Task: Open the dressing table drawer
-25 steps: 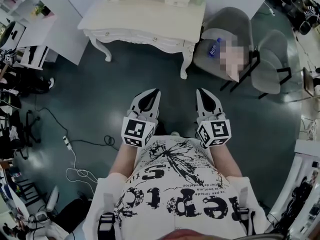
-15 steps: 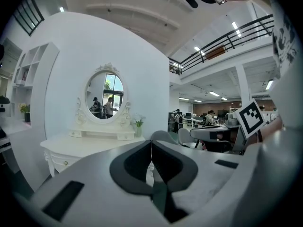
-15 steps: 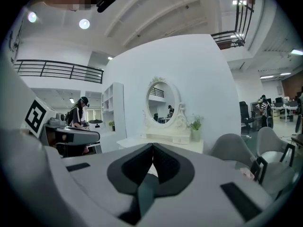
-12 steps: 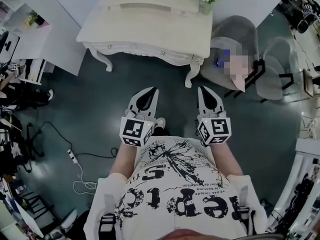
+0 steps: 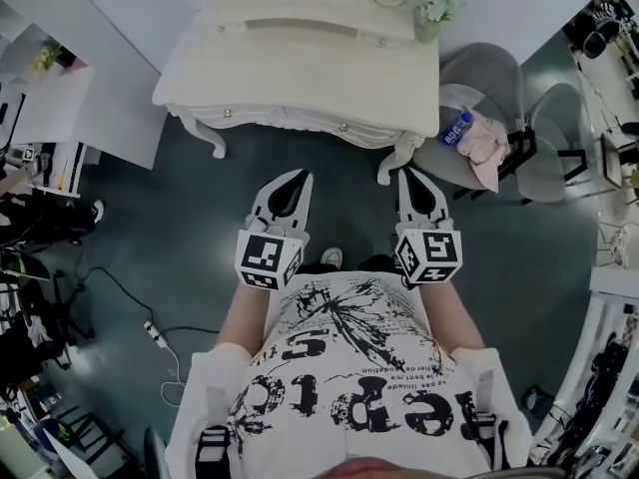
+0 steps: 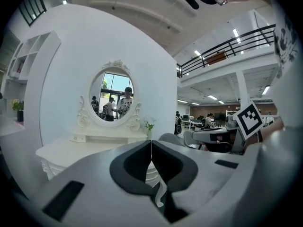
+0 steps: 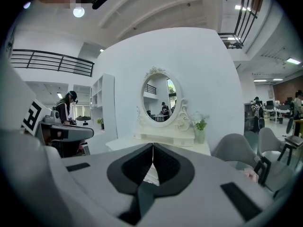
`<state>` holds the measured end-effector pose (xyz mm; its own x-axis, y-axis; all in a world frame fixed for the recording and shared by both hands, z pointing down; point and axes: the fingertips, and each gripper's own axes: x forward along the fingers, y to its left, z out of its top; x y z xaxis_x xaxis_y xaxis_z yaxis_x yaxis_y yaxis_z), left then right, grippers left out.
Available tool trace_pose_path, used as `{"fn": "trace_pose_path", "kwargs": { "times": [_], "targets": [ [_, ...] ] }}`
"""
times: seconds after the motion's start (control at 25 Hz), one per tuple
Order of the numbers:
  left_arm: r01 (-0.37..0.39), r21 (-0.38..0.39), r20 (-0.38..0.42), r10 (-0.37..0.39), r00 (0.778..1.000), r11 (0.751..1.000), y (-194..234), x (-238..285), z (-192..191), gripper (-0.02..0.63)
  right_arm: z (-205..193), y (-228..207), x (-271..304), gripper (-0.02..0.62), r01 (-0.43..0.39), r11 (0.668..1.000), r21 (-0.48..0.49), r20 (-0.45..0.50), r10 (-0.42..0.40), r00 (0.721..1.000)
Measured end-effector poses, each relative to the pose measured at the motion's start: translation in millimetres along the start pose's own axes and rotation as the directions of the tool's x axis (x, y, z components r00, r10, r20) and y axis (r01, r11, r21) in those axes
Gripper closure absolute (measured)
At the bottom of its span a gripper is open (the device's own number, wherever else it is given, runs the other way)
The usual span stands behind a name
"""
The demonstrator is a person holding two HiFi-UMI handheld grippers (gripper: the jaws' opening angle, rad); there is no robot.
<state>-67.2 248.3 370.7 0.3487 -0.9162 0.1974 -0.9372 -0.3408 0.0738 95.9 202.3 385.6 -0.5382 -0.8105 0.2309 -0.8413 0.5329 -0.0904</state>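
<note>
Left gripper (image 5: 303, 176) and right gripper (image 5: 404, 174), both clenched empty, face the dressing table (image 5: 300, 63); a grey chair (image 5: 491, 70) stands beside it.

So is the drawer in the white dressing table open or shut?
Shut. In the head view the drawer front lies flush under the top of the dressing table; nothing sticks out.

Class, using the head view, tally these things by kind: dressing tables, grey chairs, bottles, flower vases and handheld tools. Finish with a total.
dressing table: 1
grey chairs: 2
bottle: 1
flower vase: 1
tools, left tool and right tool: 2
Total: 7
</note>
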Motion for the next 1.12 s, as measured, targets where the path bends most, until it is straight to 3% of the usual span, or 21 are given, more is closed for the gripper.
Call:
{"fn": "trace_pose_path", "kwargs": {
  "times": [0.44,0.88,1.12],
  "targets": [
    [-0.022,-0.019,-0.036,0.022,0.999,1.0,44.4,70.4,-8.1,0.586,1.4,-37.6,81.3,0.577,-0.01,1.0,0.022,-0.022,0.011,1.0],
    [-0.066,0.038,0.002,0.066,0.998,0.997,98.2,215.8,56.8,0.586,54.9,-127.5,219.1,0.577,-0.064,0.998,0.005,0.0,0.064,0.998],
    [-0.083,0.024,-0.015,0.083,0.996,0.996,122.0,284.8,65.8,0.586,65.1,-168.2,282.5,0.577,-0.09,0.996,0.008,-0.032,0.09,0.995]
  ]
}}
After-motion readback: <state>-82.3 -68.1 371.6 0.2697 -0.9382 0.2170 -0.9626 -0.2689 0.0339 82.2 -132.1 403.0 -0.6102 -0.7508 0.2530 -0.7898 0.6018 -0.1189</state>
